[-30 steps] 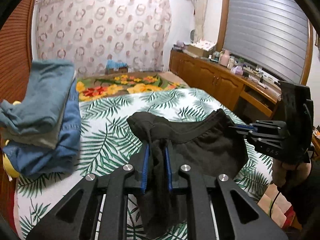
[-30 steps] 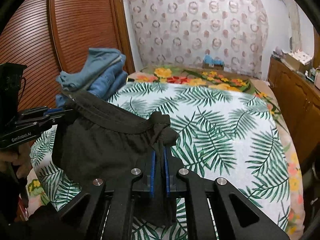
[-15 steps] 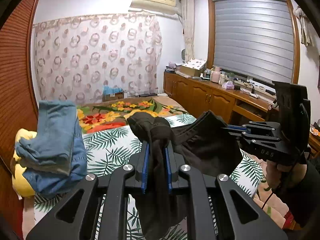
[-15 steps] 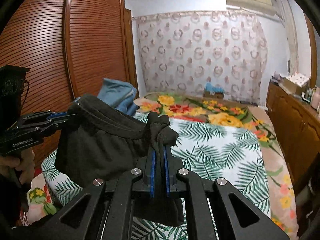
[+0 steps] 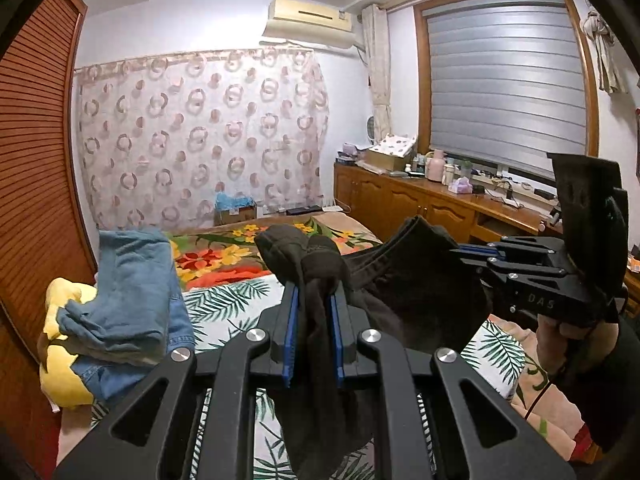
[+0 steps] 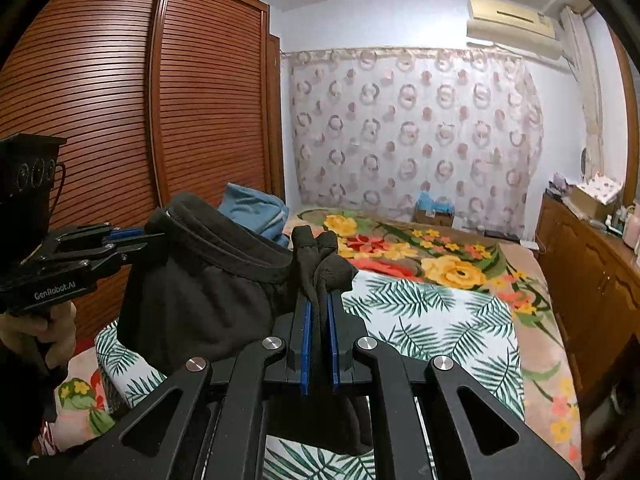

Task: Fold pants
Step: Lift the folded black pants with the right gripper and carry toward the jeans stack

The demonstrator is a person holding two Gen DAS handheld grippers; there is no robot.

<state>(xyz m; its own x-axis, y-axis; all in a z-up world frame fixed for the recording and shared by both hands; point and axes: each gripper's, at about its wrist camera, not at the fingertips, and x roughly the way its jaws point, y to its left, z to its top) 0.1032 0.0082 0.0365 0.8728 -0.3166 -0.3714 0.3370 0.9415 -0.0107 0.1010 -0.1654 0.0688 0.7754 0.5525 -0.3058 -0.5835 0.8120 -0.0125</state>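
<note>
Black pants (image 5: 416, 292) hang in the air above the bed, stretched by the waistband between both grippers. My left gripper (image 5: 313, 300) is shut on a bunched corner of the waistband, and dark cloth sticks out above its blue pads. In the right wrist view my right gripper (image 6: 319, 300) is shut on the other corner of the pants (image 6: 200, 292). Each gripper also shows in the other's view: the right gripper (image 5: 464, 250) at the right, the left gripper (image 6: 154, 236) at the left. The legs drop out of sight below the fingers.
A bed (image 6: 432, 320) with a palm-leaf sheet and a flowered blanket lies below. Folded blue jeans (image 5: 128, 300) on a yellow pillow sit at its left edge by the slatted wardrobe (image 6: 120, 120). A wooden sideboard (image 5: 432, 208) with clutter runs along the right.
Both grippers have risen with the pants, lifting the cloth off the bed. The views have tilted upward, so more wall, curtain and ceiling show.
</note>
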